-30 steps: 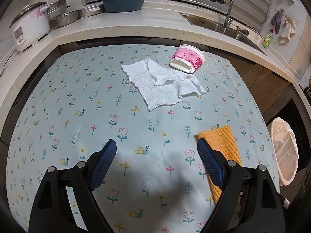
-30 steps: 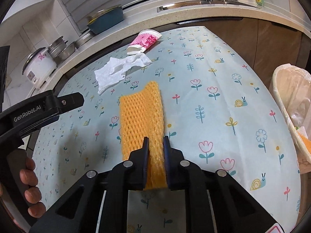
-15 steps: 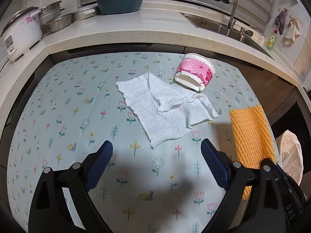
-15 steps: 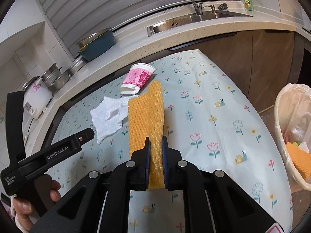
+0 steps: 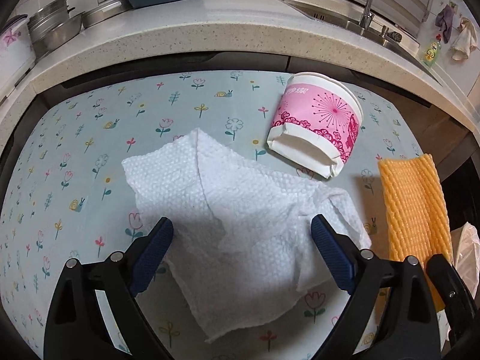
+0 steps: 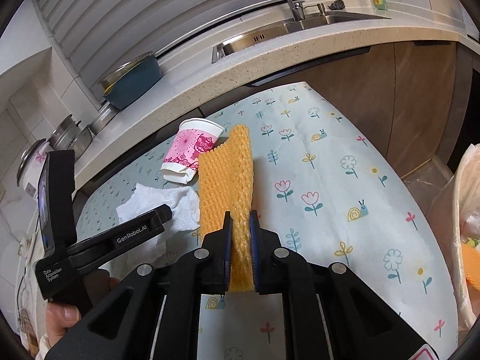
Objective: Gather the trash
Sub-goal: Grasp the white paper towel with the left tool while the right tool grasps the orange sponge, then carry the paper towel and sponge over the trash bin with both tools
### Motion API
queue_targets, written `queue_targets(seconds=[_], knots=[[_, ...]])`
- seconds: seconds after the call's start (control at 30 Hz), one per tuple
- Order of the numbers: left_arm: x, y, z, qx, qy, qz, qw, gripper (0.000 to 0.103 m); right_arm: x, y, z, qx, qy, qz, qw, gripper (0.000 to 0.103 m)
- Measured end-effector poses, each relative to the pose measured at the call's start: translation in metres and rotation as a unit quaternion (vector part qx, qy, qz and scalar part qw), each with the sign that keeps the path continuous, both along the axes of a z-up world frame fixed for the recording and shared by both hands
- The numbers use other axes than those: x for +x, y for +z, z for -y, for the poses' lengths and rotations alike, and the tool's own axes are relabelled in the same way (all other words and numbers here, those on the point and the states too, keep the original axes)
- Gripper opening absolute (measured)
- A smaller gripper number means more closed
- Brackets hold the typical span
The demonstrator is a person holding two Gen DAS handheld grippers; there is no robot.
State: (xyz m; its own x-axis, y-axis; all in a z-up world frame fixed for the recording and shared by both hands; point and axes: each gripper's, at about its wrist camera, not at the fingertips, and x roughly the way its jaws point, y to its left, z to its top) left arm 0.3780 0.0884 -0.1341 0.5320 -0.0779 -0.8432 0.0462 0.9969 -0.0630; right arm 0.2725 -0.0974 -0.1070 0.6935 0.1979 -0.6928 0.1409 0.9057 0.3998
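— Hovering wide over the paper towel (image 5: 240, 219), your left gripper (image 5: 241, 240) has its fingers (image 5: 153, 249) spread, one on each side of the sheet and pressing on nothing. They have just been opening further.

— And the right?

— Your right gripper (image 6: 240, 234) is clenched on the near end of the orange foam net (image 6: 226, 177), which sticks out ahead of it, lifted clear of the bench (image 6: 345, 186). The lined bin (image 6: 463, 210) sits off to your right, beside the bench edge.

— So how do I take the towel cleanly?

— It lies flat and crumpled, so I'd bring the left fingers down onto the raised fold near its middle and pinch there, not at a flat edge. Close only once both pads touch the paper, or you will likely catch the flowered cloth under it.

— The cup?

— The pink paper cup (image 5: 318, 129) lies on its side just beyond the towel, its crushed base nearly touching the sheet. Lift the towel straight up so it does not drag the cup along.
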Motion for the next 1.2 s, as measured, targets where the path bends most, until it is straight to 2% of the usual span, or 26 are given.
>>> queue_targets(seconds=[0.13,0.17,0.23,0.3,0.33,0.4,0.47,0.77,1.2], knots=[[-0.002,-0.001,0.002,0.014,-0.001,0.015,0.9998,0.088,0.004,-0.007,-0.004,0.003,0.006,-0.005,1.000,0.011],[-0.004,-0.001,0.002,0.015,0.000,0.018,0.9997,0.083,0.004,-0.008,-0.004,0.005,0.006,-0.006,1.000,0.011],[-0.009,0.002,0.001,0.016,-0.002,0.023,0.9996,0.072,0.003,-0.010,-0.005,0.008,0.006,-0.007,1.000,0.011],[-0.015,0.005,0.001,0.013,-0.006,0.025,0.9996,0.050,0.001,-0.010,-0.004,0.011,0.006,-0.008,1.000,0.011],[-0.016,0.006,0.002,0.010,-0.009,0.024,0.9996,0.045,0.000,-0.010,-0.005,0.012,0.006,-0.008,1.000,0.011],[-0.022,0.008,0.004,0.006,-0.019,0.022,0.9996,0.020,-0.003,-0.009,-0.005,0.013,0.007,-0.009,1.000,0.011],[-0.029,0.009,0.008,-0.001,-0.027,0.017,0.9995,0.009,-0.008,-0.008,-0.006,0.013,0.008,-0.008,1.000,0.011],[-0.074,0.024,0.032,-0.020,-0.054,0.011,0.9983,0.005,-0.041,0.006,0.007,0.019,-0.003,0.000,1.000,0.011],[-0.139,0.067,0.092,-0.021,-0.098,0.037,0.9943,0.005,-0.104,0.044,0.058,0.028,-0.042,0.035,0.998,0.011]])
